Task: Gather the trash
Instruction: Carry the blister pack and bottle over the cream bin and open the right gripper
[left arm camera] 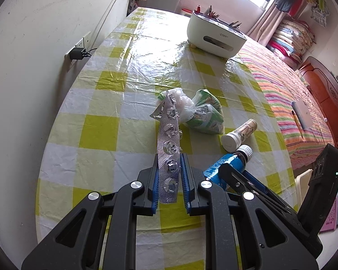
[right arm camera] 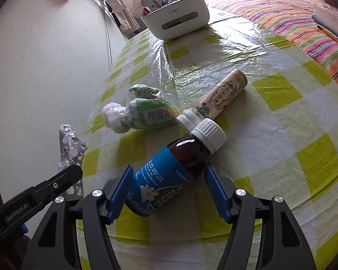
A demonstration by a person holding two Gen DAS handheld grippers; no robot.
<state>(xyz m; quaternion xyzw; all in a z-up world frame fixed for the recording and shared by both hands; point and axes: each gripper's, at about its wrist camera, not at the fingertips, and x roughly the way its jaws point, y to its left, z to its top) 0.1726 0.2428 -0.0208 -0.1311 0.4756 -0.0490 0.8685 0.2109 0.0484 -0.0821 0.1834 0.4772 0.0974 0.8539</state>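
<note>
Left claw (left arm camera: 169, 175) clamps blister strip (left arm camera: 169, 144); right claw (right arm camera: 166, 191) grips brown bottle (right arm camera: 175, 171), barcode visible only there.

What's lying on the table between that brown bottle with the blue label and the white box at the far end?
In the right wrist view, a small tube-shaped bottle lies just past the brown bottle; beyond it, only bare checked tablecloth up to the white box.

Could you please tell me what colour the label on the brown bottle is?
Blue label, clearest in the right wrist view.
</note>
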